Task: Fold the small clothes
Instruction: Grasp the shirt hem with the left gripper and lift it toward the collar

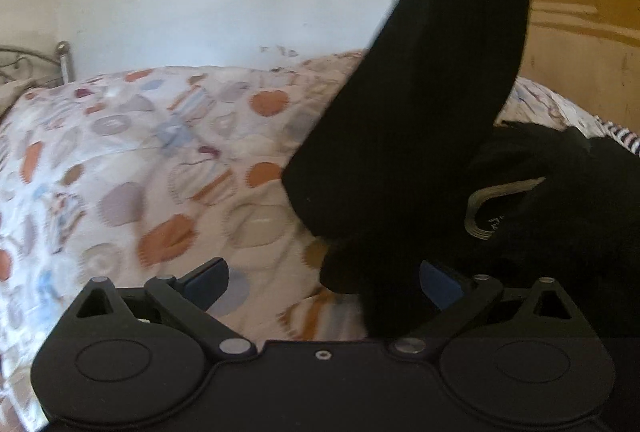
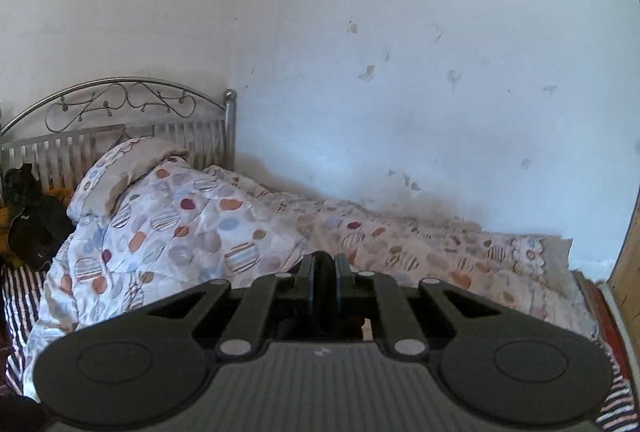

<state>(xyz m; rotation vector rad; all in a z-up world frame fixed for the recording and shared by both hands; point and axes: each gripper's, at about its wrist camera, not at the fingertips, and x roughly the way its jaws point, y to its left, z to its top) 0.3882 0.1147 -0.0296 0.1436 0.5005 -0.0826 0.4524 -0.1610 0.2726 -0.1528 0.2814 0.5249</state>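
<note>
In the left wrist view a black sock [image 1: 420, 104] hangs down from the top right, its lower end drooping between the fingers of my left gripper [image 1: 324, 282], whose jaws stand wide apart. More black clothing with a grey curved print [image 1: 552, 200] lies at the right. In the right wrist view my right gripper [image 2: 323, 280] is shut on a thin piece of black cloth [image 2: 321, 259] pinched between its blue pads, held above the bed.
A bed with a patterned quilt [image 2: 192, 228] runs along a white wall [image 2: 400, 72]. A metal headboard [image 2: 120, 112] and a pillow [image 2: 116, 172] are at the left. Dark clothes [image 2: 32, 216] lie by the headboard. A wooden panel [image 1: 580, 12] stands at the right.
</note>
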